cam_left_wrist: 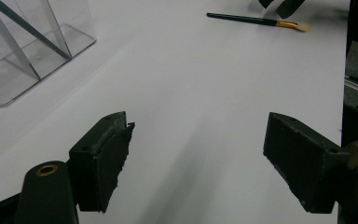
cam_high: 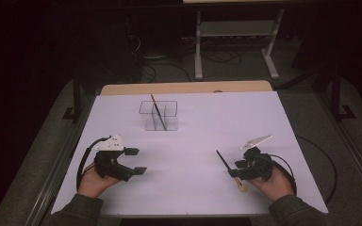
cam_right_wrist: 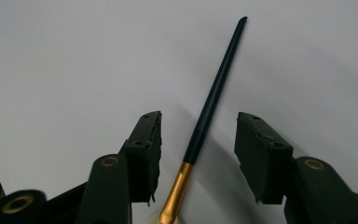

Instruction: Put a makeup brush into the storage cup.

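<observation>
From above, I see my left gripper [cam_high: 136, 161] spread wide and a clear organizer [cam_high: 159, 115] holding one dark brush [cam_high: 158, 113]. Left gripper view: the organizer [cam_left_wrist: 28, 51] is cut off. Right gripper view: the right gripper [cam_right_wrist: 198, 137] gapes around a table-laid brush [cam_right_wrist: 212, 100], bristles cropped.

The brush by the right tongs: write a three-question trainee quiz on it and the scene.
1. True or false: the right tongs are shut on the brush.
2. What stands in the clear box? A) a dark stick B) a spoon C) nothing
3. Fill in: the left tongs hold ____.

Key:
1. False. The jaws stand open on either side of the handle, which lies on the white table.
2. A
3. nothing; the jaws are wide open.
</observation>
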`<state>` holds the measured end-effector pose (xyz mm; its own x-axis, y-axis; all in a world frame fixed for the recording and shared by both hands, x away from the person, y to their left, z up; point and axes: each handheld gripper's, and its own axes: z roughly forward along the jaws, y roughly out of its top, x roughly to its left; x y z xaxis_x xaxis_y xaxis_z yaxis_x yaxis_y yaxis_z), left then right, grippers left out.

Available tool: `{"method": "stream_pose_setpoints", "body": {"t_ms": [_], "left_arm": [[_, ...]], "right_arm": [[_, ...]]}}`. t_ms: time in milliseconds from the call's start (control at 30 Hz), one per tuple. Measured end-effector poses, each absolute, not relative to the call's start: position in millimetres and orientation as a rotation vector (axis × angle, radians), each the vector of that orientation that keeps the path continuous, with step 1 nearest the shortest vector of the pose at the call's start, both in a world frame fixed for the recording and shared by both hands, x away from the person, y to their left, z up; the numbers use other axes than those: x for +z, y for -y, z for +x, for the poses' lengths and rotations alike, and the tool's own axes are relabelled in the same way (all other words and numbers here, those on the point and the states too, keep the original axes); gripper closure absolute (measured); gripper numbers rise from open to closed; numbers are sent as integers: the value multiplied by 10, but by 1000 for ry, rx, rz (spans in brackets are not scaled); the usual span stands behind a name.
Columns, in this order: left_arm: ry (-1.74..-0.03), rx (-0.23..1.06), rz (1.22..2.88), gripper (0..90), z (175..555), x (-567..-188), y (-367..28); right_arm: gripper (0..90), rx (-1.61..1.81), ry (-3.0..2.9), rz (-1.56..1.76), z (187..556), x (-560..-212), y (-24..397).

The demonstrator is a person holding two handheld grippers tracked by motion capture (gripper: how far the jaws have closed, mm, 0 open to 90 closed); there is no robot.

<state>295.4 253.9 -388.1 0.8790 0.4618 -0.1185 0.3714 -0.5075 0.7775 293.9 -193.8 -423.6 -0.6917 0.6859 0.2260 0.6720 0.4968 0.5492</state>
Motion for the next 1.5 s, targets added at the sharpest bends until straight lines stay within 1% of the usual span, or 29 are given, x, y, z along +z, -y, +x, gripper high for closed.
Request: {"method": "stream_pose_setpoints", "body": {"t_ms": [267, 633, 1500], "left_arm": [[-594, 130, 2160, 216, 2956, -3881, -2539], [-592, 128, 2160, 215, 2959, -3887, -2533], [-595, 126, 2158, 216, 2966, -3887, -2534]], "right_arm": [[537, 948, -2703, 1215, 2924, -4268, 1923], [627, 893, -2731, 1202, 2901, -4301, 1883], [736, 808, -2713, 1153, 2831, -4314, 1855]]}}
